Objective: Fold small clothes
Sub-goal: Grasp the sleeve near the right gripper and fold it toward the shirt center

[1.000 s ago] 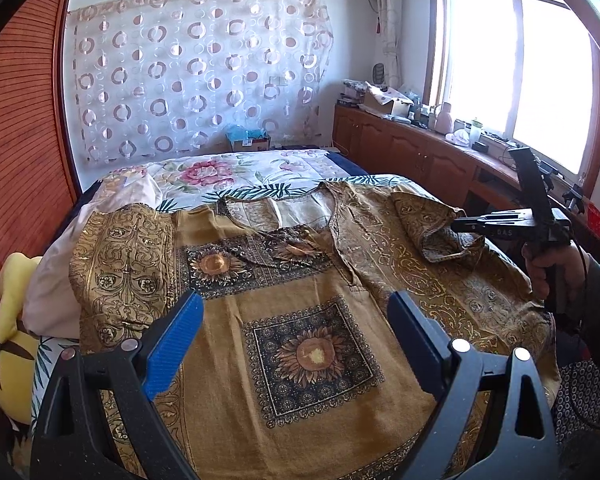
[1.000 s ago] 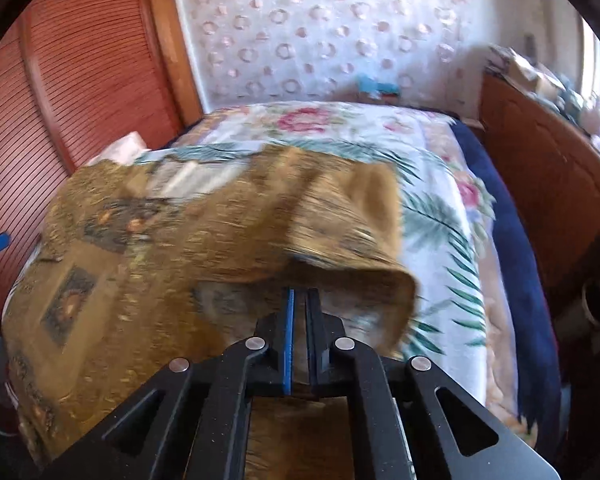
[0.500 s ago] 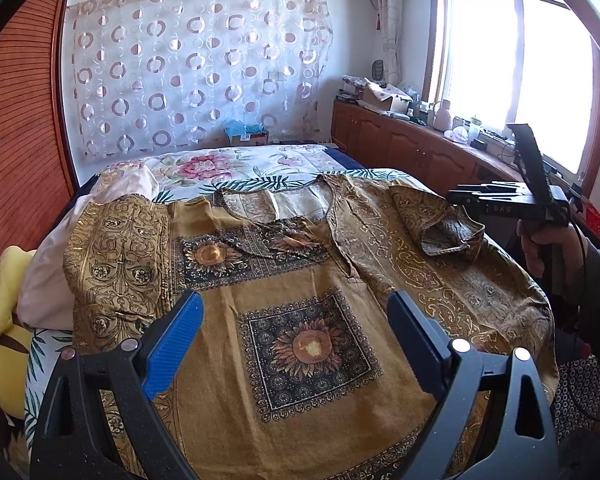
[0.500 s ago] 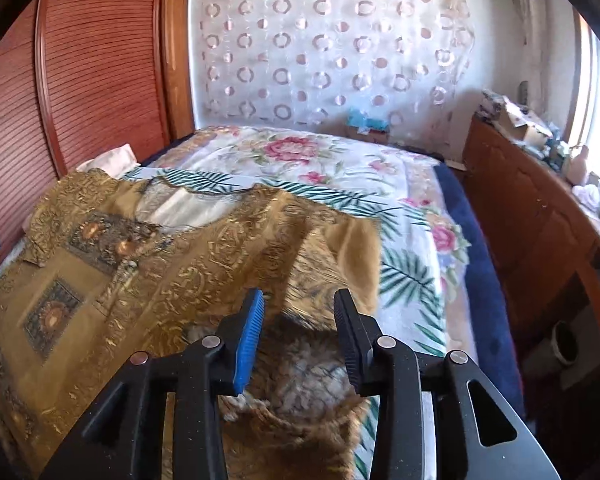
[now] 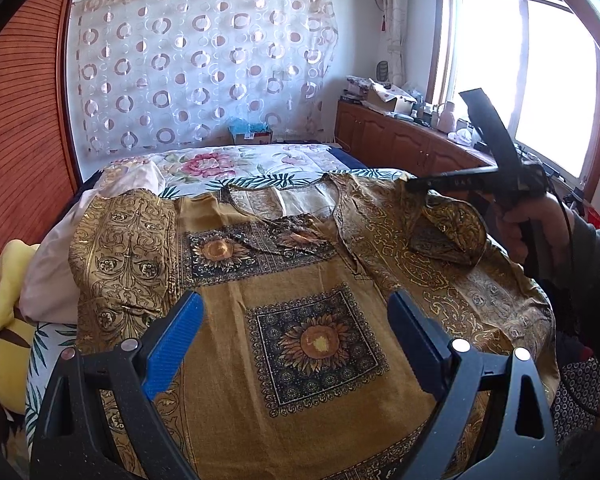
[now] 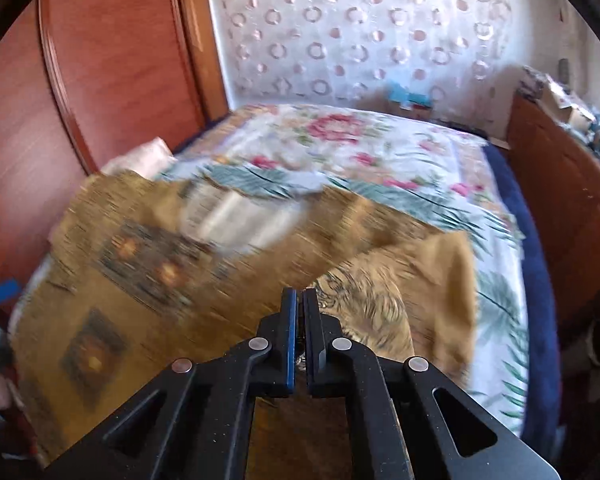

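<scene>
Across the bed (image 5: 260, 162), in the left wrist view, a brown shirt (image 5: 300, 280) lies spread flat, sunflower squares up, collar at 12 o'clock. The left gripper (image 5: 294, 322) hangs over its lower middle, jaws wide apart and empty. At 3 o'clock a hand (image 5: 536, 228) holds the right gripper (image 5: 414, 185) above the folded-in sleeve (image 5: 444, 232).

From the right wrist view, blurred, the right gripper (image 6: 299, 300) has just snapped closed; its jaws are clenched, and I cannot tell whether any cloth is caught between them. The shirt (image 6: 220, 280) fills 9 to 12 o'clock, the sleeve (image 6: 420, 276) at 1 o'clock, on the bed (image 6: 400, 152).
</scene>
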{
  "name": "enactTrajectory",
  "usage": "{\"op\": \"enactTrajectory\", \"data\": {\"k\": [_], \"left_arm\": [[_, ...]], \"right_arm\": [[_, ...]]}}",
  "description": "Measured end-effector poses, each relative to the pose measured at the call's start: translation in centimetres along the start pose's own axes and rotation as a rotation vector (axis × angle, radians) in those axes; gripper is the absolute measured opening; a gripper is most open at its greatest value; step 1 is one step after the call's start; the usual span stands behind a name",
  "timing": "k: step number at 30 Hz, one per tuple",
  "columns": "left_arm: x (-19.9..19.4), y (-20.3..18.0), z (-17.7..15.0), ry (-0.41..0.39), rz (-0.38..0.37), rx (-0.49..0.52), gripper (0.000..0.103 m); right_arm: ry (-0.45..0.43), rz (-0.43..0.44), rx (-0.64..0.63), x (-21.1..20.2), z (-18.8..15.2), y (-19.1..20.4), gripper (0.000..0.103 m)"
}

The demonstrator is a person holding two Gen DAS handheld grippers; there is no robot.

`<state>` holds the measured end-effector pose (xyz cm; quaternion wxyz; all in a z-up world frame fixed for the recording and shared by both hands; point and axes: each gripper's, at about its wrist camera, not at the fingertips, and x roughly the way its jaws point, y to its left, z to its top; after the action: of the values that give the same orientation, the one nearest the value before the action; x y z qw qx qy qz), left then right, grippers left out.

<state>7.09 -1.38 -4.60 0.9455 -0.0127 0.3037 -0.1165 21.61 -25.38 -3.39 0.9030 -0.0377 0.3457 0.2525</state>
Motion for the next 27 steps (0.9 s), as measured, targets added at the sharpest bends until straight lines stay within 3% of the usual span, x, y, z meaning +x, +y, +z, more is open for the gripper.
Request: {"op": "enactTrajectory", "data": {"k": [2,4,6,8,13,18,27], "left_arm": [[0.0,0.0,0.0,0.0,-0.002,-0.001,0.094],[0.0,0.1,0.0,-0.002,-0.002,-0.003,0.094],[-0.1,0.2,0.0,-0.003,-0.002,-0.005,0.094],[-0.1,0.3,0.1,-0.005,0.001,-0.005,0.094],[0.1,0.7,0.1,-0.009,0.011,-0.014,0.094],[0.0,1.7,0.1,-0.014,0.036,-0.027,0.094],[0.0,4.5,0.3,-0.013,0.102,-0.063,0.094]], "right_arm": [[-0.006,0.035,0.007,0.2,0.7,0.6,0.003],[-0.017,0.036,-0.023,0.2,0.9,1.4,0.011],[-0.03,0.023,-0.042,-0.1,1.0,1.5,0.028],[-0.056,0.007,-0.05,-0.9,0.8,1.2,0.034],[-0.075,-0.106,-0.03,-2.8,-1.3,-2.0,0.036],[-0.008,-0.207,0.02,-2.6,-4.6,-6.6,0.037],[0.112,-0.199,0.073,0.3,-7.5,-8.9,0.037]]}}
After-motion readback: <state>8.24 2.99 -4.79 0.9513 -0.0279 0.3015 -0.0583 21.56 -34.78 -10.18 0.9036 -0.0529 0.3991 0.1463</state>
